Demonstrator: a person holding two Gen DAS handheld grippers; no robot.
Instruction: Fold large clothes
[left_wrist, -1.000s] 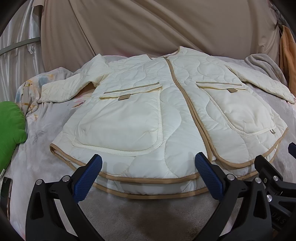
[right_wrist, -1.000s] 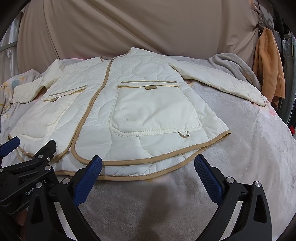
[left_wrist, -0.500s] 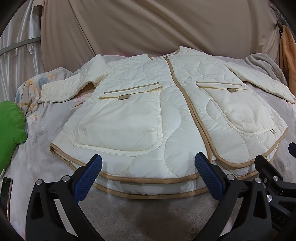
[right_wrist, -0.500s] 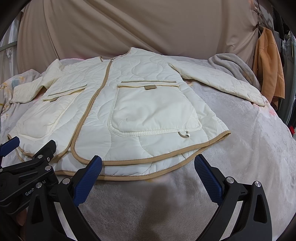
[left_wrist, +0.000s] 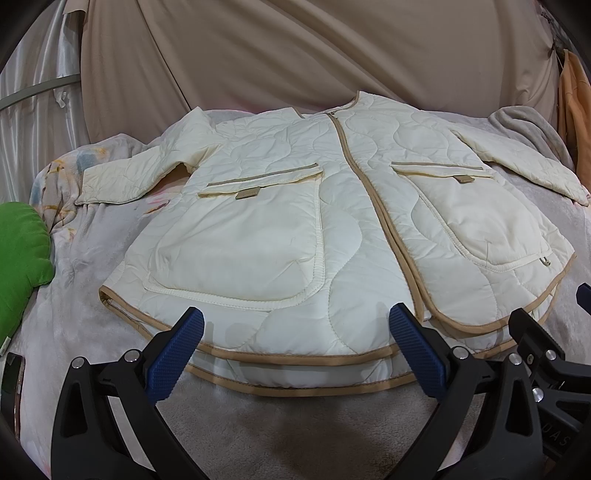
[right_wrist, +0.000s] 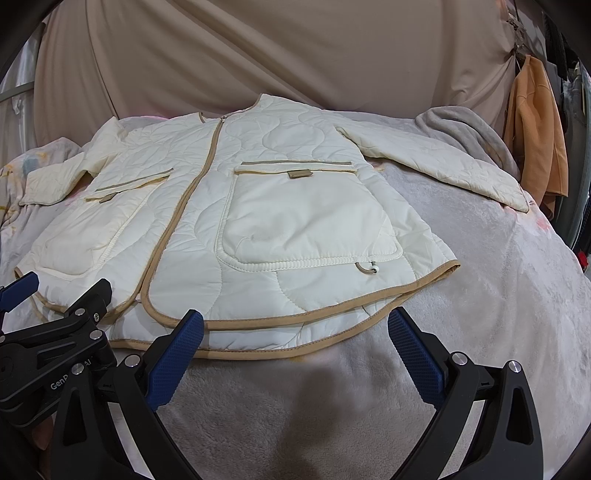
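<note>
Jacket laid flat, both our grippers spread wide at its hem, no fold begun.

We hold the left gripper (left_wrist: 295, 347) and the right gripper (right_wrist: 295, 347) side by side at the near edge of the bed (right_wrist: 498, 295), each with jaws wide apart and holding nothing. The cream quilted jacket (left_wrist: 332, 229) lies face up across the middle of the bed, zipped, collar toward the far edge by the beige curtain (left_wrist: 295, 55), tan-bound hem (right_wrist: 295, 321) toward us. The sleeves are spread out toward the left and right edges, which we judge leaves them ready to be turned in first. A green cushion (left_wrist: 22, 251) sits at the left edge, a grey blanket (right_wrist: 465, 129) in the far right corner, both clear of the jacket.
</note>
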